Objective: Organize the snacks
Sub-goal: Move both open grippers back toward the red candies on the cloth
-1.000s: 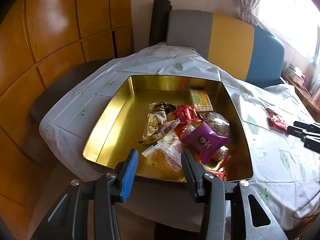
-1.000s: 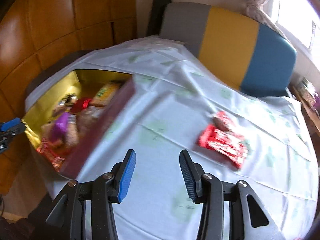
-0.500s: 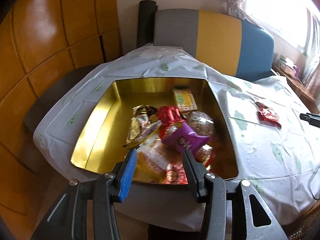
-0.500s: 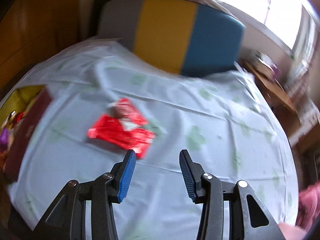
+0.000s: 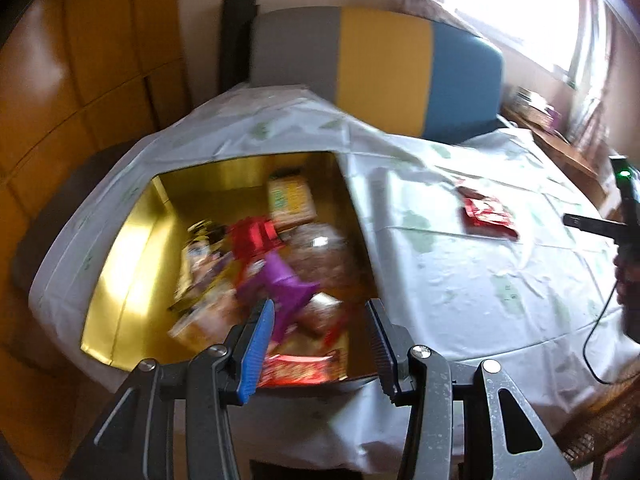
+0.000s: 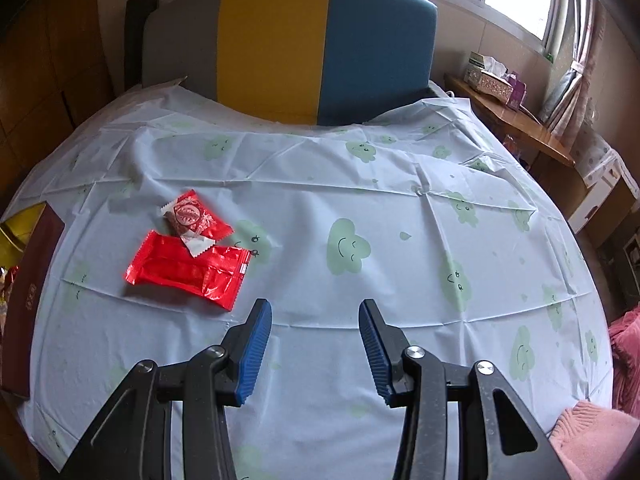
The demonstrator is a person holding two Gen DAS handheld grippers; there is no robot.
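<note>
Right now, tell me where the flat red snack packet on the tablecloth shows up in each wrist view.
Left wrist view: the flat red packet lies right of centre on the tablecloth, right of the gold box.
Right wrist view: the flat red packet lies left of centre, partly under a smaller red packet.
Shared landmark: the grey, yellow and blue chair back.

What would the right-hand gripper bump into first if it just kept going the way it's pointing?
Probably just bare tablecloth. The right gripper is open and empty, angled down at the table. The red snack packets lie off to its left, seemingly outside that line.
</note>
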